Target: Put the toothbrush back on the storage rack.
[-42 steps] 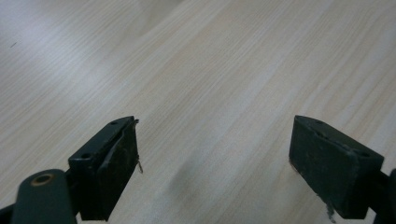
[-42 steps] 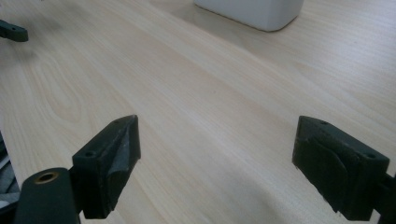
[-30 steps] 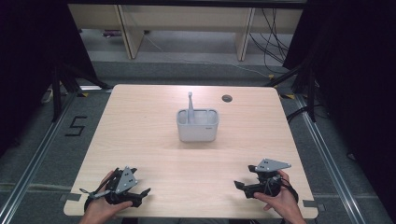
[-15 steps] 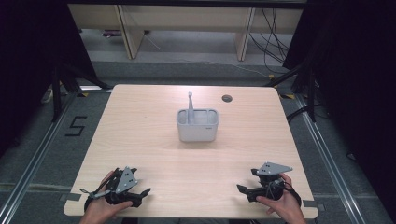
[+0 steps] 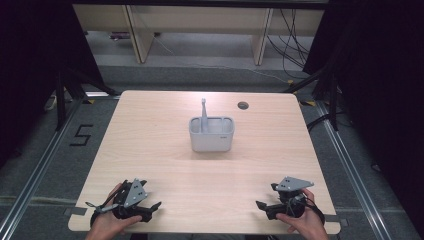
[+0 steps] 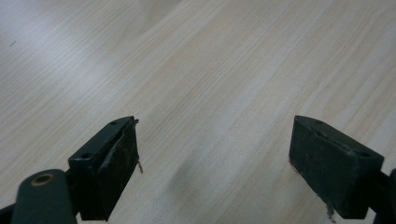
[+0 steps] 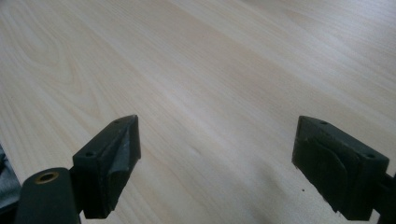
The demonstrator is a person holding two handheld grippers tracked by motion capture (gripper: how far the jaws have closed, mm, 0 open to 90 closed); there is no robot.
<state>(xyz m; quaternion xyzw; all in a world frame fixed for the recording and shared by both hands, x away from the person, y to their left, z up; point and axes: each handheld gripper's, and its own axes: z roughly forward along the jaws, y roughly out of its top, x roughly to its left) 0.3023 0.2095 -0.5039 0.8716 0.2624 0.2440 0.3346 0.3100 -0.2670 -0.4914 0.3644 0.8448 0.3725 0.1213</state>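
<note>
A grey plastic caddy (image 5: 211, 140) stands at the middle of the light wooden table (image 5: 165, 165), with a grey upright handle (image 5: 203, 107) sticking out of its back left compartment. My left gripper (image 5: 150, 196) rests near the front left corner, held by a hand, with its jaws wide apart and pointing right. My right gripper (image 5: 266, 196) sits near the front right corner, jaws spread and pointing left. In the left gripper view the left gripper (image 6: 215, 158) is open over bare wood. In the right gripper view the right gripper (image 7: 217, 158) is open over bare wood too.
A small dark round grommet (image 5: 243, 105) sits in the tabletop at the back right. Shelving legs and cables stand on the floor beyond the far edge. Metal rails (image 5: 35, 170) run along both sides of the table.
The right gripper has sunk slightly toward the front edge of the table. The left gripper and the caddy have stayed put.
</note>
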